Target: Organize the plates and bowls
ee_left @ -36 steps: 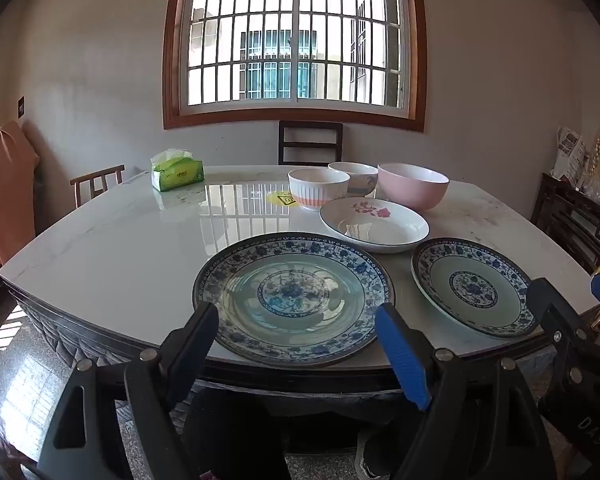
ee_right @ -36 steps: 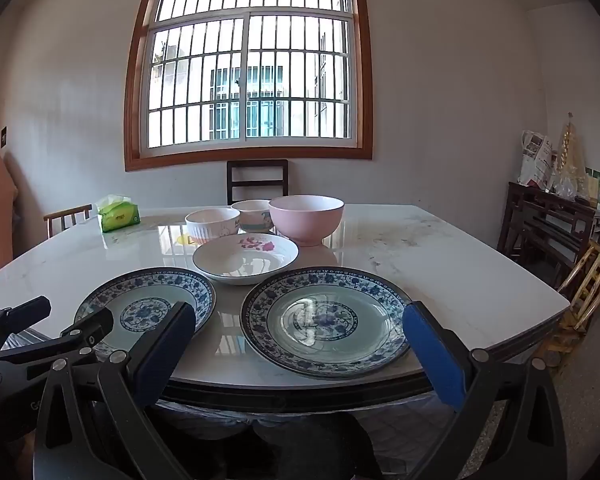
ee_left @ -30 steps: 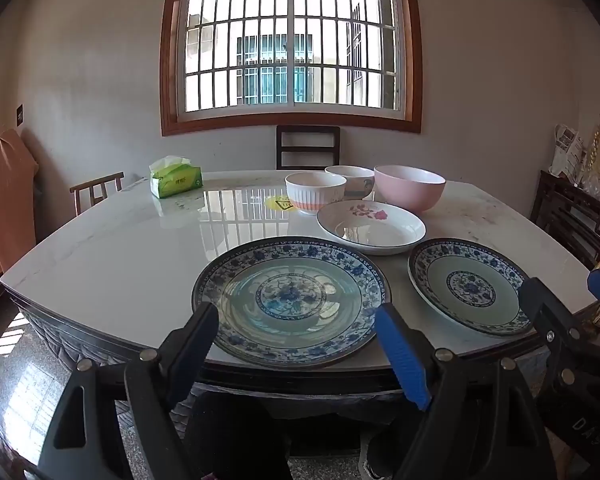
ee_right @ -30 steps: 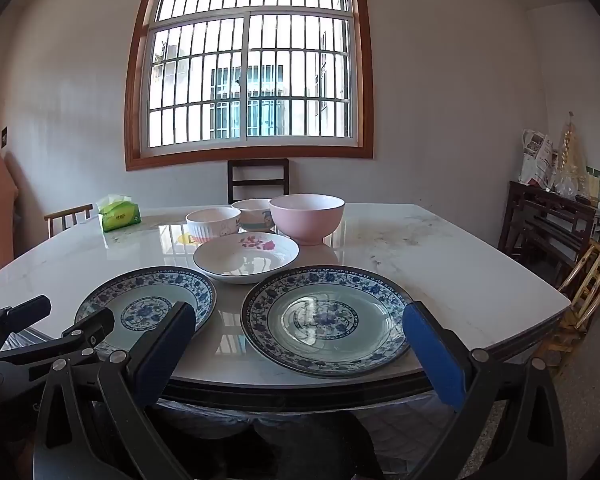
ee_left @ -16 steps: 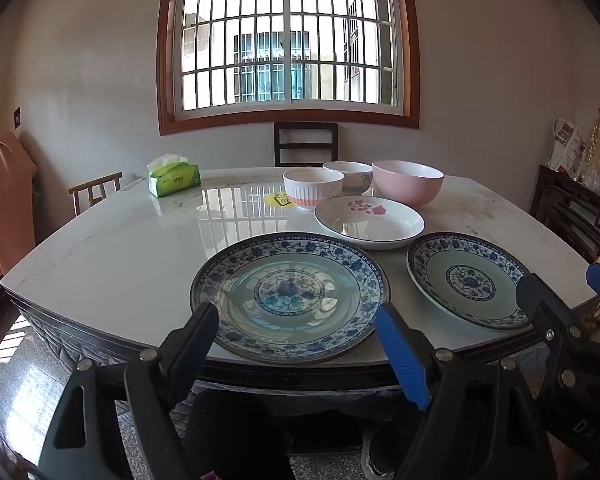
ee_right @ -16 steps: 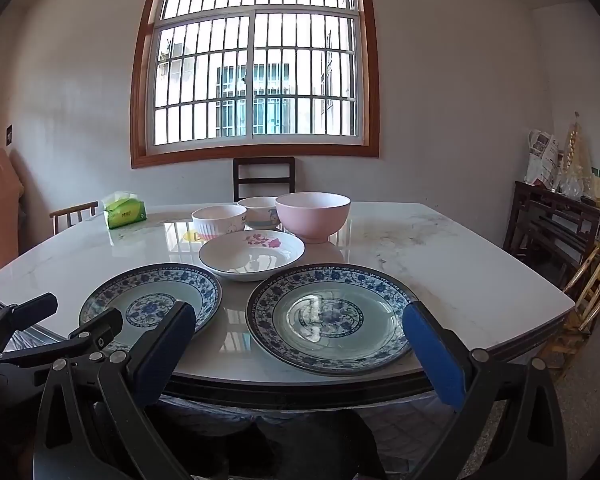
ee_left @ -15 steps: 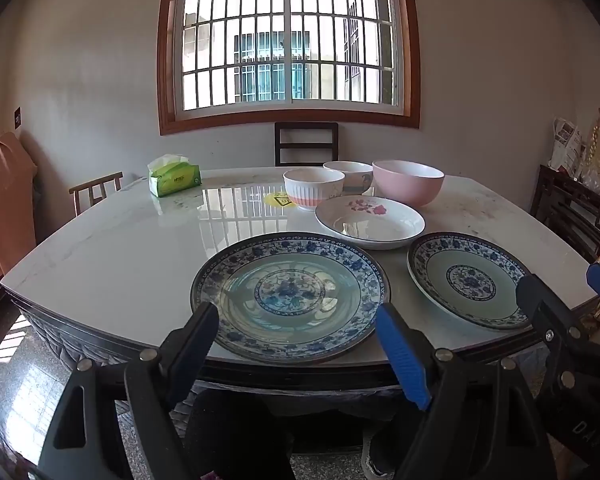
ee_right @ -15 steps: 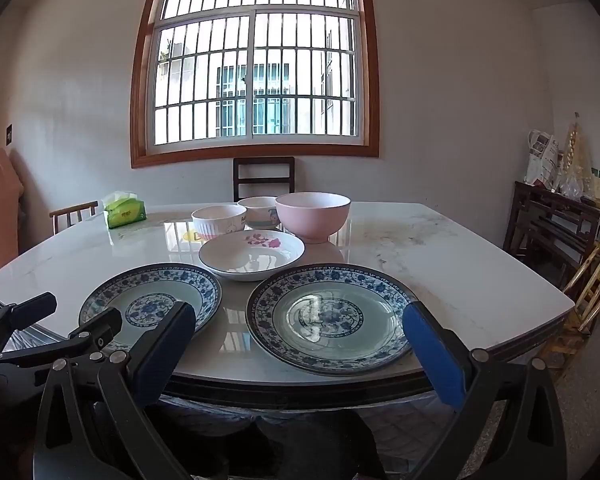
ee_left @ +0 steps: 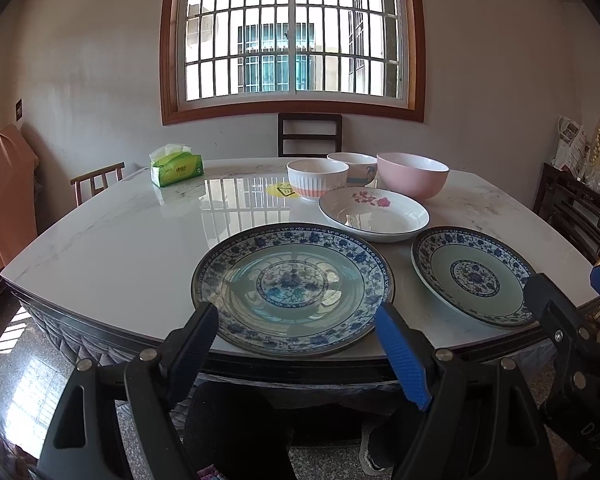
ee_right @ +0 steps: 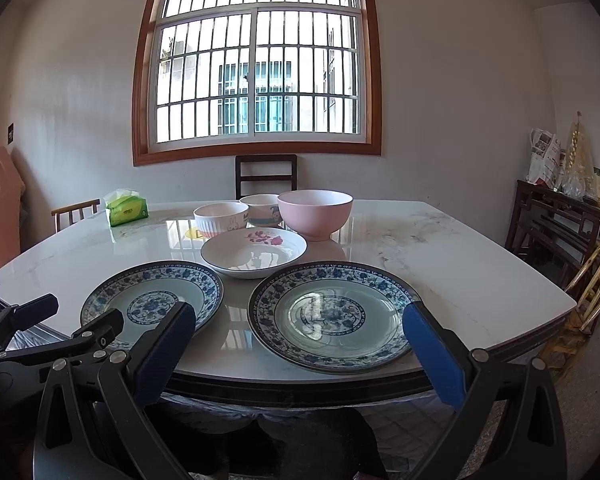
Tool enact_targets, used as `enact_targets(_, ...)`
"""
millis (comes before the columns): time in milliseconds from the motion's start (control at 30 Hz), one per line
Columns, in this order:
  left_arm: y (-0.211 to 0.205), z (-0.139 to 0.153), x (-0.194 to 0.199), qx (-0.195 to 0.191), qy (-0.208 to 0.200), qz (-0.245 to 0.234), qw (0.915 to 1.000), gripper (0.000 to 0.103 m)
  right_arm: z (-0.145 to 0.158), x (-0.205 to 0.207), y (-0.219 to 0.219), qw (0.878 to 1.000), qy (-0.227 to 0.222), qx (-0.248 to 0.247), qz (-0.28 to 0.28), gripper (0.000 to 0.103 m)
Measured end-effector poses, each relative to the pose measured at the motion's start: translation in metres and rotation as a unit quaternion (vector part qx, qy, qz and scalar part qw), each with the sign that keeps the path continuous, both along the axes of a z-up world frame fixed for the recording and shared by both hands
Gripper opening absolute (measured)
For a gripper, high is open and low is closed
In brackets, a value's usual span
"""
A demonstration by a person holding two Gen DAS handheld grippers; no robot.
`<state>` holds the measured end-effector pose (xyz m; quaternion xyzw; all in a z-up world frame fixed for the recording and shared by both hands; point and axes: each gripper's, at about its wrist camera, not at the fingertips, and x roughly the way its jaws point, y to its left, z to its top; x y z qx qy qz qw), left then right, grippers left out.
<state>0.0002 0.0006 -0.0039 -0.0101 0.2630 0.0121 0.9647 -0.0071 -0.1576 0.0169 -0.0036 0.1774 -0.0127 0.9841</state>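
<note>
Two blue-patterned plates lie at the near edge of the marble table [ee_left: 112, 248]. The left plate [ee_left: 292, 286] [ee_right: 152, 300] is in front of my open, empty left gripper [ee_left: 300, 340]. The right plate [ee_right: 332, 316] [ee_left: 474, 276] is in front of my open, empty right gripper [ee_right: 296, 344]. Behind them lies a white plate with pink flowers [ee_left: 374, 214] [ee_right: 254, 252]. Further back stand a white ribbed bowl [ee_left: 317, 179] [ee_right: 220, 218], a small cartoon bowl [ee_left: 354, 168] [ee_right: 262, 204] and a pink bowl [ee_left: 412, 174] [ee_right: 315, 214]. Both grippers hover below the table edge, touching nothing.
A green tissue pack [ee_left: 176, 165] [ee_right: 126, 207] sits at the far left of the table. Wooden chairs [ee_left: 309, 134] stand behind and left of the table. A dark wooden sideboard [ee_right: 560, 220] with papers stands on the right.
Both grippers have drifted slightly, the views shifting a little; the dishes have not moved and both grippers stay open.
</note>
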Motion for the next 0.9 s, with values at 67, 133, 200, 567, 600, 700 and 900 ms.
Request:
enact_targets(67, 0.000, 0.000, 0.000, 0.001, 0.001, 0.000, 1.0000, 0.083, 0.000, -0.001, 0.000, 1.000, 0.000, -0.001, -0.001, 0.103)
enact_targets(133, -0.001, 0.000, -0.001, 0.009, 0.001, 0.002, 1.0000, 0.083, 0.001, 0.000, -0.001, 1.000, 0.002, 0.001, 0.001, 0.103)
enact_targets(200, -0.002, -0.001, 0.000, 0.019, 0.001, 0.004, 0.9998, 0.083, 0.001, 0.001, -0.001, 1.000, 0.005, 0.004, 0.004, 0.103)
enact_targets(567, 0.022, 0.005, 0.016, 0.036, 0.012, 0.030, 0.9988, 0.083, -0.002, 0.030, -0.003, 0.978, 0.112, 0.118, 0.132, 0.103)
enact_targets(600, 0.026, 0.006, 0.018, 0.036, 0.014, 0.033, 0.9987, 0.083, -0.005, 0.037, -0.002, 0.970, 0.133, 0.139, 0.151, 0.103)
enact_targets(700, 0.038, 0.008, 0.026, 0.029, 0.023, 0.035, 0.9987, 0.083, -0.020, 0.062, -0.005, 0.931, 0.205, 0.228, 0.200, 0.093)
enact_targets(900, 0.058, 0.008, 0.045, 0.012, 0.050, 0.037, 0.9980, 0.083, -0.054, 0.099, 0.004, 0.866, 0.300, 0.327, 0.231, 0.085)
